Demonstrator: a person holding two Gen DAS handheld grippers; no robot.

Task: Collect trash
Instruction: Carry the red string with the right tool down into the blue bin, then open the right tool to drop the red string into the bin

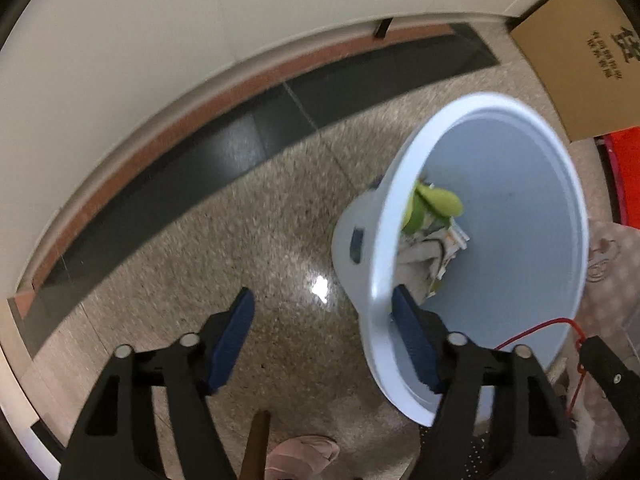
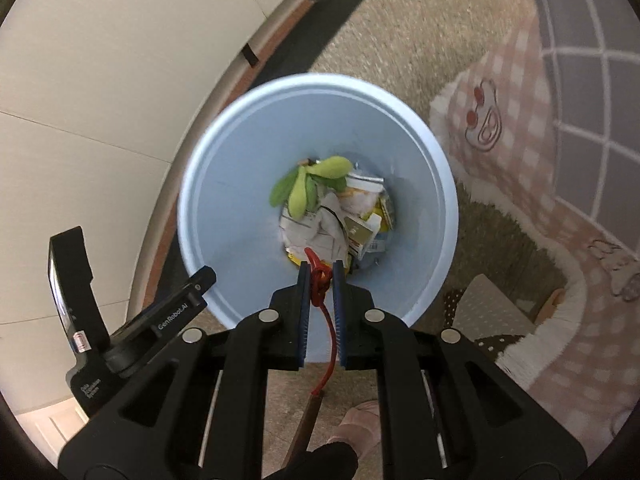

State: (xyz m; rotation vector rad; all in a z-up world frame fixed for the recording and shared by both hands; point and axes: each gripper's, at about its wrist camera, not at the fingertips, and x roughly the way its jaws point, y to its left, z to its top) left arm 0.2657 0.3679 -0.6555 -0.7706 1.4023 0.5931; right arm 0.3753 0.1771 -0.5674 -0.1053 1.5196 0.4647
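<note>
A pale blue bin [image 1: 486, 101] stands on the speckled floor by the wall. At its bottom lie green leaves [image 2: 310, 186], crumpled paper [image 2: 320, 228] and packaging. My left gripper [image 1: 323, 296] is open and straddles the bin's near rim: its right pad [image 1: 414, 340] is inside the bin, its left pad [image 1: 234, 340] outside, and neither presses on the rim. My right gripper [image 2: 321, 266] hangs over the bin [image 2: 224, 184], shut on a knotted red cord [image 2: 320, 280]. The cord runs down to a brown stick [image 2: 306, 420].
A cardboard box [image 1: 580, 60] stands against the wall behind the bin. A pink checked rug [image 2: 520, 128] and a dotted cushion [image 2: 488, 312] lie to the bin's right. A person's slippered foot [image 2: 360, 420] stands in front of the bin. A dark strip [image 1: 200, 168] runs along the wall.
</note>
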